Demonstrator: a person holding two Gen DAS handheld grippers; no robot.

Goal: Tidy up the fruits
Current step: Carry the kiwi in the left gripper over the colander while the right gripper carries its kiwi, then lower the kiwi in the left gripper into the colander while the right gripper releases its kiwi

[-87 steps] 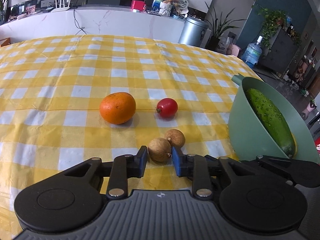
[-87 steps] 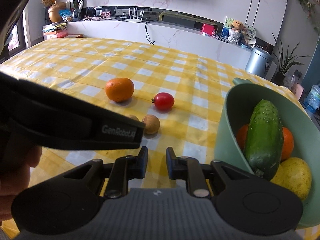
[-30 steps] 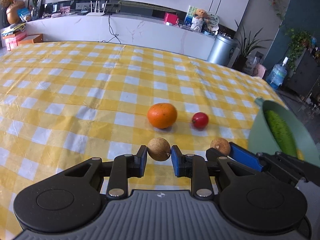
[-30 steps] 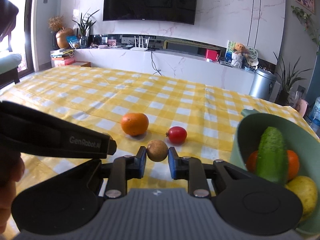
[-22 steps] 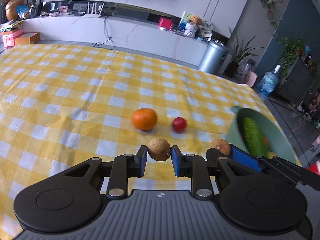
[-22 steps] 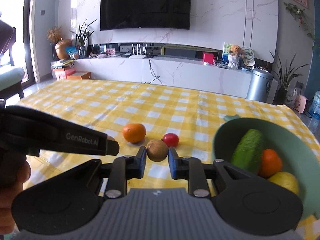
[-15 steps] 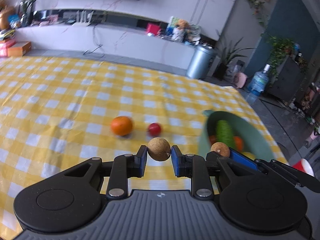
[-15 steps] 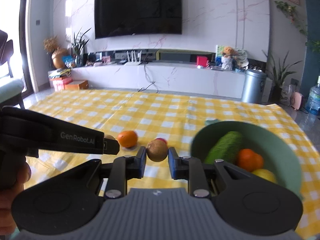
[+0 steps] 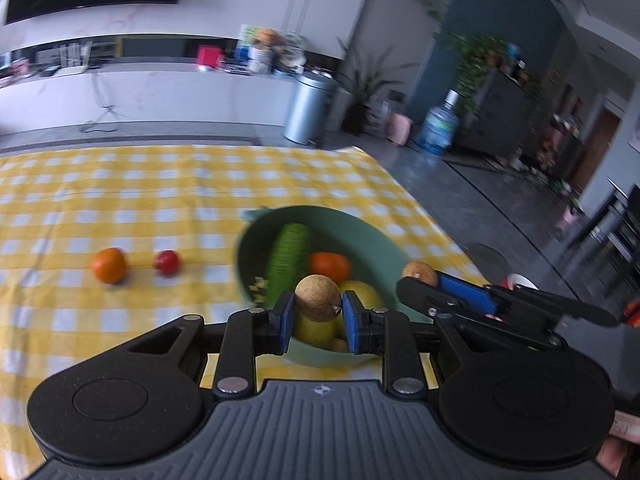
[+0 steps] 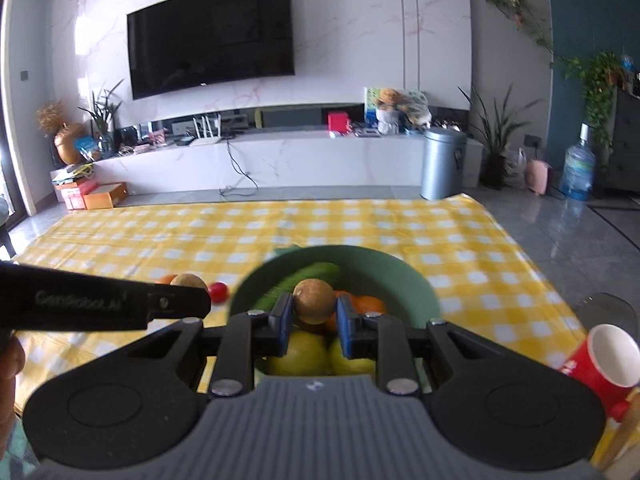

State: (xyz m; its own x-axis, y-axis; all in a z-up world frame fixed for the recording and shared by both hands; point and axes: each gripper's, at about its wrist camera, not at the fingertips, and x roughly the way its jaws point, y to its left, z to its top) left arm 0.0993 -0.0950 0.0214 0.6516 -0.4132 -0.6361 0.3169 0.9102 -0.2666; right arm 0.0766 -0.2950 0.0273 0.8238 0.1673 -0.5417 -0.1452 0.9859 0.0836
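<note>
My left gripper [image 9: 318, 312] is shut on a small round brown fruit [image 9: 317, 298] and holds it in the air over the near side of the green bowl [image 9: 376, 240]. My right gripper [image 10: 311, 317] is shut on a second brown fruit [image 10: 313, 300], also above the green bowl [image 10: 416, 280]. The bowl holds a cucumber [image 9: 288, 256], an orange fruit [image 9: 330, 266] and yellow fruits [image 10: 308, 354]. An orange [image 9: 109, 265] and a small red tomato [image 9: 168, 261] lie on the yellow checked cloth left of the bowl.
A red paper cup [image 10: 600, 360] stands right of the bowl near the table's right edge. The right gripper shows in the left wrist view [image 9: 416, 276]; the left gripper shows in the right wrist view [image 10: 188, 282]. The floor lies beyond the table's right edge.
Both grippers have closed on the two brown fruits, lifted them off the cloth and carried them to the right, from beside the orange and tomato to above the bowl.
</note>
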